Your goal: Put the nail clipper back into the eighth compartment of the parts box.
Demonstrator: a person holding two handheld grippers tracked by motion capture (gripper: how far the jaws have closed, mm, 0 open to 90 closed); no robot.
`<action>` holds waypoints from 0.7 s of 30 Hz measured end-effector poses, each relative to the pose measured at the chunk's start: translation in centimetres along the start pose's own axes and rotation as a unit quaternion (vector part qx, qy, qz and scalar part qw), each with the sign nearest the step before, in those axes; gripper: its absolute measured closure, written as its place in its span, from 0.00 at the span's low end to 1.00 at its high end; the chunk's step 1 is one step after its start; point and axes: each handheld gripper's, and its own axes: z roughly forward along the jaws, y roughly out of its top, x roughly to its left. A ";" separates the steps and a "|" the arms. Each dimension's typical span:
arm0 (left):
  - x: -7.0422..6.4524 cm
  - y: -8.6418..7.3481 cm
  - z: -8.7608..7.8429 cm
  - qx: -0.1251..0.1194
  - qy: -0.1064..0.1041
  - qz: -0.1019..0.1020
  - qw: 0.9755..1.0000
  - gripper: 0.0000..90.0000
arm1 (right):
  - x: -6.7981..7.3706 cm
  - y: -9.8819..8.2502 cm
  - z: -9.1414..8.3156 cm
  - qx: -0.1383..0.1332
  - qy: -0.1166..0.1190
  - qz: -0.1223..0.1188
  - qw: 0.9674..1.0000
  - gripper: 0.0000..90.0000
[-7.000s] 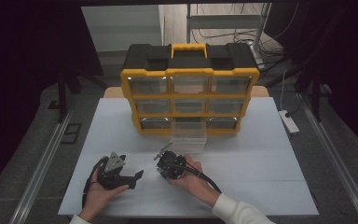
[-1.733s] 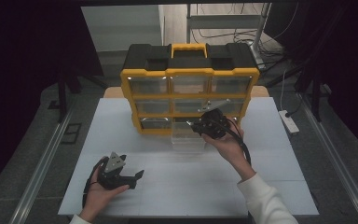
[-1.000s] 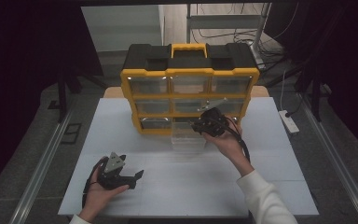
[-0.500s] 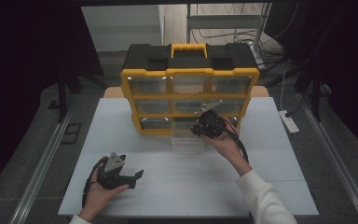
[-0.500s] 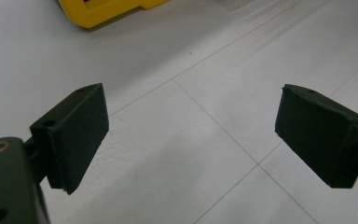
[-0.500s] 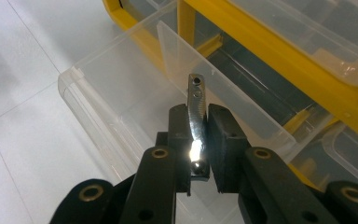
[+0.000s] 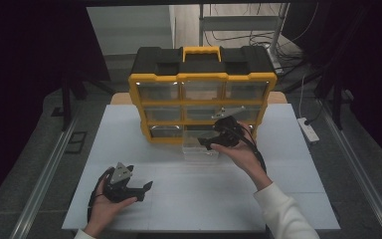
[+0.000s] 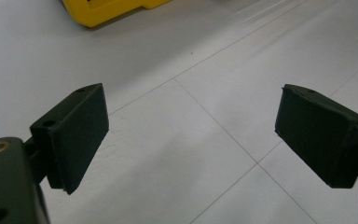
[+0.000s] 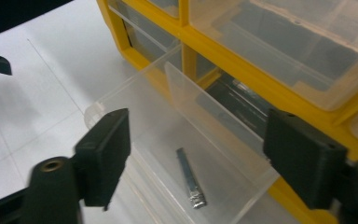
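The right gripper [image 9: 193,154] is held w/ jaws wide apart, just opened, above a clear drawer [image 9: 135,100] pulled out of the yellow organizer [image 9: 223,58]. A small flat metal strip [image 9: 189,178] is seen lying on the drawer floor, approx. midway between the jaws, untouched. White table [image 9: 42,79] is seen at left.

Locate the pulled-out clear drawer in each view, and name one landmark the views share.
High view: the clear drawer sits centre, before the cabinet's bottom row.
Left gripper view: not in it.
Right gripper view: the drawer lies centre, a metal strip inside.
Shared landmark: yellow cabinet.
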 end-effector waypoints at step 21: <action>0.0 0.2 0.1 -0.011 -0.007 0.005 1.000 0.12 | 0.6 -2.6 -4.9 -0.080 0.001 -0.006 0.997 0.22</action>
